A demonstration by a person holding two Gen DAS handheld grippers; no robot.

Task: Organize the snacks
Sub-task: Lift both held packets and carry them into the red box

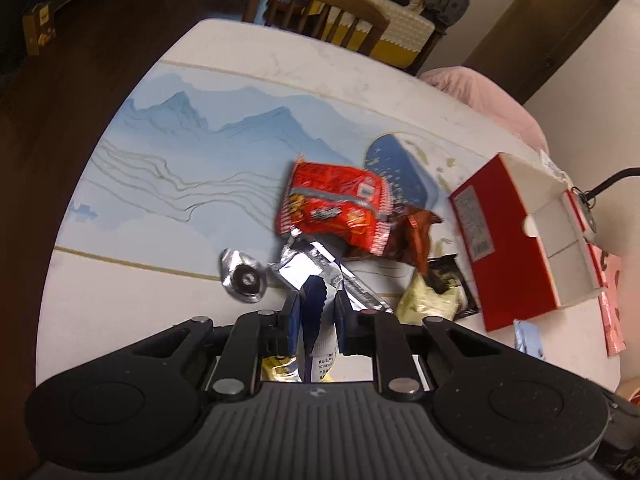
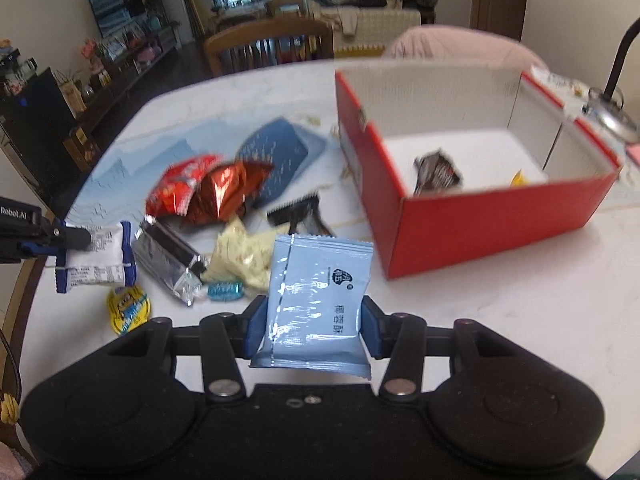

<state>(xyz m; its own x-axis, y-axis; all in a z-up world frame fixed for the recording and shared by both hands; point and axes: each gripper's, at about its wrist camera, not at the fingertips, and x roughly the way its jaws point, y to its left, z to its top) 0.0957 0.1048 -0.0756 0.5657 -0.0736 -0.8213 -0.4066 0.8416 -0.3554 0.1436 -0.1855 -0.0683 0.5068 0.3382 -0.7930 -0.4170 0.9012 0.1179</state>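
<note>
Right gripper (image 2: 312, 322) clamped blue packet (image 2: 316, 304); left gripper (image 1: 316, 316) clamped white packet (image 1: 318, 320). Risk: slippery foil slipping before box (image 2: 480, 216), or snagging its rim.

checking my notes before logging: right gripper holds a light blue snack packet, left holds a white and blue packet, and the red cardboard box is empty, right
Not quite: the red cardboard box is not empty. The right wrist view shows a dark wrapped snack lying inside. The right gripper does hold the light blue snack packet, and the left gripper the white and blue packet.
</note>
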